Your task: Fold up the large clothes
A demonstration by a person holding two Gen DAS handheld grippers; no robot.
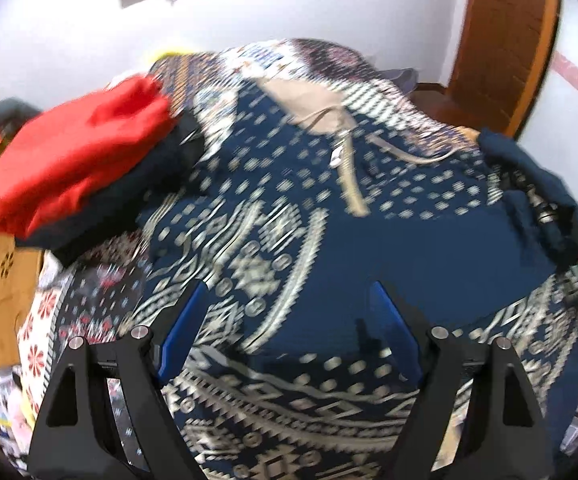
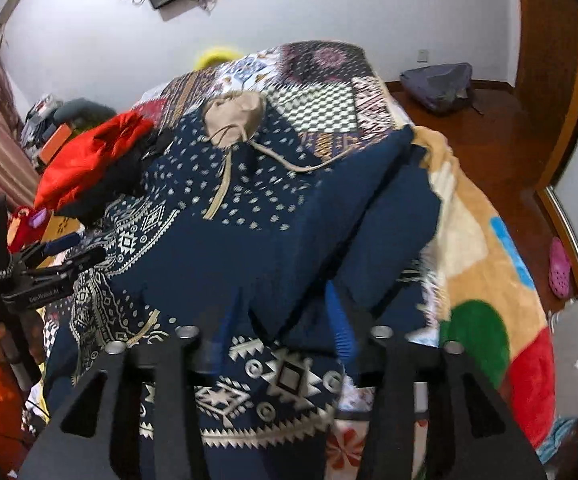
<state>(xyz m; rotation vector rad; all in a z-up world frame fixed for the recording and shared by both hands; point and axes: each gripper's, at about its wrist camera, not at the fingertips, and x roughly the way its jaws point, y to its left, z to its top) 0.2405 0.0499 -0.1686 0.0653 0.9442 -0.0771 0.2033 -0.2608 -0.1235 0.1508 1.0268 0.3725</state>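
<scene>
Your navy patterned hoodie (image 2: 225, 240) lies spread on the bed (image 2: 485, 264), hood (image 2: 235, 114) at the far end and hem toward you, so its long axis runs straight away from both hand-held grippers. A plain navy panel — a sleeve or side, I can't tell which — is turned in across its right half.

Your right hand-held gripper (image 2: 281, 320) sits low over that turned-in panel; its blue fingers stand apart with cloth bunched between them, but blur keeps me from telling whether they grip it. Your left hand-held gripper (image 1: 289, 312) hovers wide open over the garment's middle, holding nothing.

The hoodie's unfolded left side, just beside the red clothes (image 1: 77, 160), lies nearer your left hand — that edge probably comes across next.
</scene>
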